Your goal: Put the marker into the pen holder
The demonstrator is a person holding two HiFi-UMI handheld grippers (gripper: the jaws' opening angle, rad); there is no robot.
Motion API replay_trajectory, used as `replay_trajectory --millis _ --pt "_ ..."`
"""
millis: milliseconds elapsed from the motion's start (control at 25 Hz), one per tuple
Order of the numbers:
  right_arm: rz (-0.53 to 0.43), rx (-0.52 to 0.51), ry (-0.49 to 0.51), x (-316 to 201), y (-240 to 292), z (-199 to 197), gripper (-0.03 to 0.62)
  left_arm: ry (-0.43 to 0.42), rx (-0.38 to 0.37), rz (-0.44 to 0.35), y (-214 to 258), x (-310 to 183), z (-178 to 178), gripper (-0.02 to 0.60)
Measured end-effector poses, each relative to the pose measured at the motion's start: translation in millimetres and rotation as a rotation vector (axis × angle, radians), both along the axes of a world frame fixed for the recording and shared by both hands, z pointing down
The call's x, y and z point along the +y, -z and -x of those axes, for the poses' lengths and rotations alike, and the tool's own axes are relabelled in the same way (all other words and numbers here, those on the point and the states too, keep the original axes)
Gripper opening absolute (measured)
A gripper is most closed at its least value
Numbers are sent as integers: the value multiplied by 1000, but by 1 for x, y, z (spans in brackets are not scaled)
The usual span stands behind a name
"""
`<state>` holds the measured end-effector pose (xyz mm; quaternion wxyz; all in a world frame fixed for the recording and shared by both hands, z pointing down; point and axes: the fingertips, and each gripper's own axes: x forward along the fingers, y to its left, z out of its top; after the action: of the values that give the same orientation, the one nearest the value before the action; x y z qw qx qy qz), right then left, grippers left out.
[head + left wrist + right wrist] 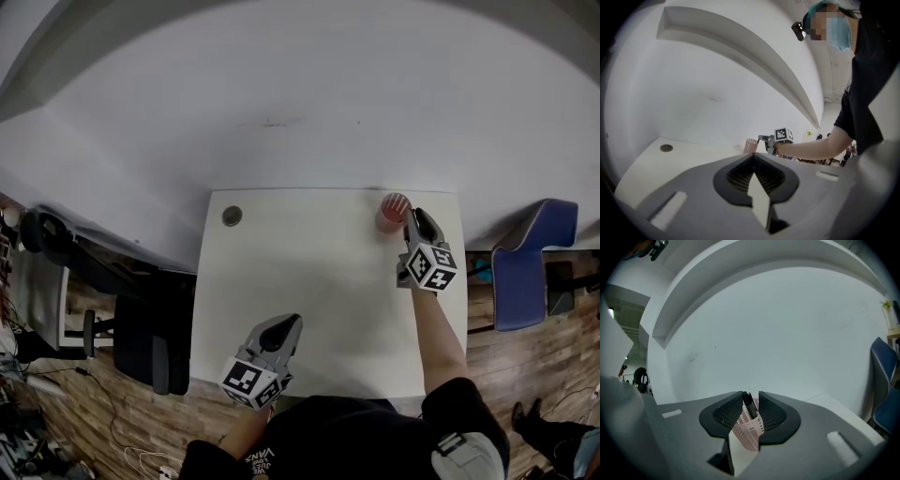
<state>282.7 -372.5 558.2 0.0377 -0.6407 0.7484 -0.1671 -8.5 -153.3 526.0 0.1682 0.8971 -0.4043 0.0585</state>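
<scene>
A pink mesh pen holder (394, 212) stands at the far right of the white table (309, 281). My right gripper (410, 217) hovers just beside and over it. In the right gripper view the holder (746, 433) sits under the jaws, and a black marker (749, 405) stands slanted in the gap, its lower end inside the holder. The right gripper (751, 393) is open, its gap wider than the marker. My left gripper (292, 322) rests near the table's front edge, shut and empty (753, 155). From the left gripper view the holder (750, 145) and right gripper (762, 138) show far off.
A round grommet (232, 216) sits in the table's far left corner. A blue chair (525, 262) stands to the right of the table, a black office chair (141, 337) to the left. A white wall rises behind the table.
</scene>
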Motion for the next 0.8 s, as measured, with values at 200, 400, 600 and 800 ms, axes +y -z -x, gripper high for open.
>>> replay_trajectory --millis 200,400,600,800 --pt "-3 -2 -7 4 5 -4 83 -7 6 -4 2 0 -2 52" --pt "-10 -13 -17 7 10 -7 83 -6 10 -17 5 -2 -1 52" --pt "-17 -24 -24 12 15 -6 83 -14 18 -18 5 -3 -1 52" --pt "-7 -24 -25 20 17 -3 81 -24 27 -26 9 -7 0 52"
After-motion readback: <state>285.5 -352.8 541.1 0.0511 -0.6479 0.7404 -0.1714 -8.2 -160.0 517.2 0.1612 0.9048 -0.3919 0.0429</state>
